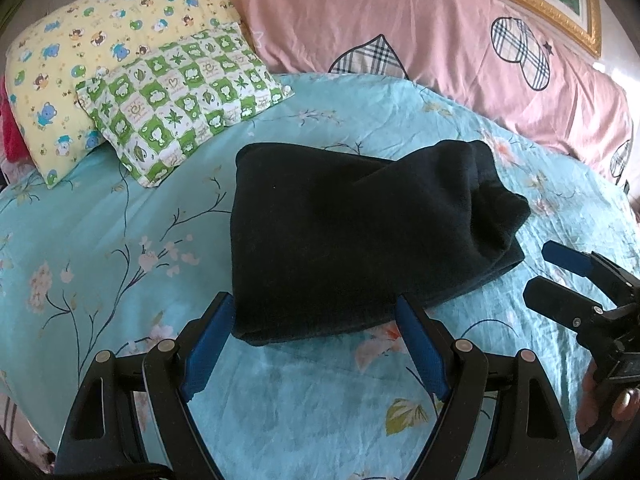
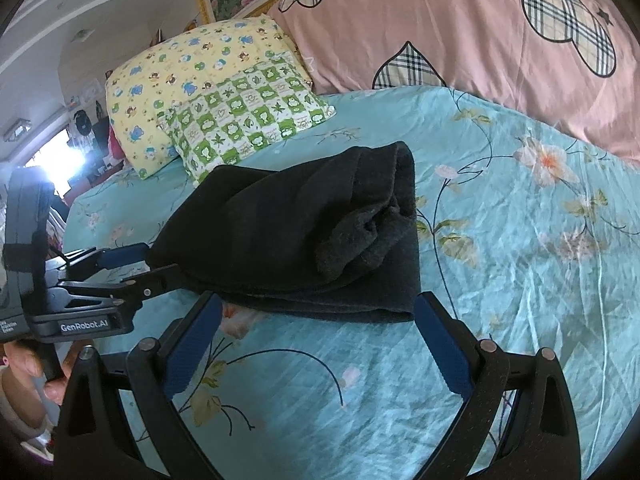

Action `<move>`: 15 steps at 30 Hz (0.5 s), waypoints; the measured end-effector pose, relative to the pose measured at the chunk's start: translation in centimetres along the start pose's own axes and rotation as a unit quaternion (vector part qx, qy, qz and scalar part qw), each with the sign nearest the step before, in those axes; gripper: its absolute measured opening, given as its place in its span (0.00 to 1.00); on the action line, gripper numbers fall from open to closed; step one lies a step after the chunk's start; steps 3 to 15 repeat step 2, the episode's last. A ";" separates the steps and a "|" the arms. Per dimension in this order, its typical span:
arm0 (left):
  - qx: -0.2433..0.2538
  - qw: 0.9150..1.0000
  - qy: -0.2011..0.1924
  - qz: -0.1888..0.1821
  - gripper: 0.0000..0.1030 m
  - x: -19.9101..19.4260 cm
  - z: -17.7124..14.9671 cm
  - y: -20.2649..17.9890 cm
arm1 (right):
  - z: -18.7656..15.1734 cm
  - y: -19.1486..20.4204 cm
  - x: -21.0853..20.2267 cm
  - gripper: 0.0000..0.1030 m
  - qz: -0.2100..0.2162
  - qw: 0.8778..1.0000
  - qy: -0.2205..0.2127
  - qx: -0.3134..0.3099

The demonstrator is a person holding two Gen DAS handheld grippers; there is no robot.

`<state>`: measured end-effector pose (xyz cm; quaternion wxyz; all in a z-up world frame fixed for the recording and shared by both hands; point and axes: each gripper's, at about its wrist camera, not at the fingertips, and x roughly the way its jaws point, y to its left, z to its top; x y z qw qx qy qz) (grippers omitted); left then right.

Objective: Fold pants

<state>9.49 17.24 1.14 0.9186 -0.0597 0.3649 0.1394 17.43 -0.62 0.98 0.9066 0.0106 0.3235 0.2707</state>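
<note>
The dark navy pants (image 1: 352, 232) lie folded in a thick bundle on the turquoise floral bedsheet (image 1: 120, 240). They also show in the right wrist view (image 2: 304, 236). My left gripper (image 1: 314, 308) is open, its blue pads at the near edge of the bundle, holding nothing. It shows at the left of the right wrist view (image 2: 156, 260), touching the bundle's left edge. My right gripper (image 2: 316, 308) is open just in front of the bundle's near edge. It shows at the right of the left wrist view (image 1: 538, 270), apart from the pants.
A yellow cartoon pillow (image 1: 84, 60) and a green checked pillow (image 1: 180, 96) lie at the back left. A pink quilt (image 1: 420, 32) runs along the back. Bare sheet (image 2: 520, 260) lies to the right of the pants.
</note>
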 end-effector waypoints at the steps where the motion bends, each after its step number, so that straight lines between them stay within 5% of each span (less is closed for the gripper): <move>1: -0.001 1.000 0.002 0.001 0.80 0.1 0.1 0.0 | 0.0 -0.1 0.1 0.94 0.000 1.000 0.001 0.002; 15: -0.004 1.000 0.007 0.000 0.80 0.1 0.1 0.0 | 0.0 0.0 0.2 0.94 0.001 1.000 0.001 0.003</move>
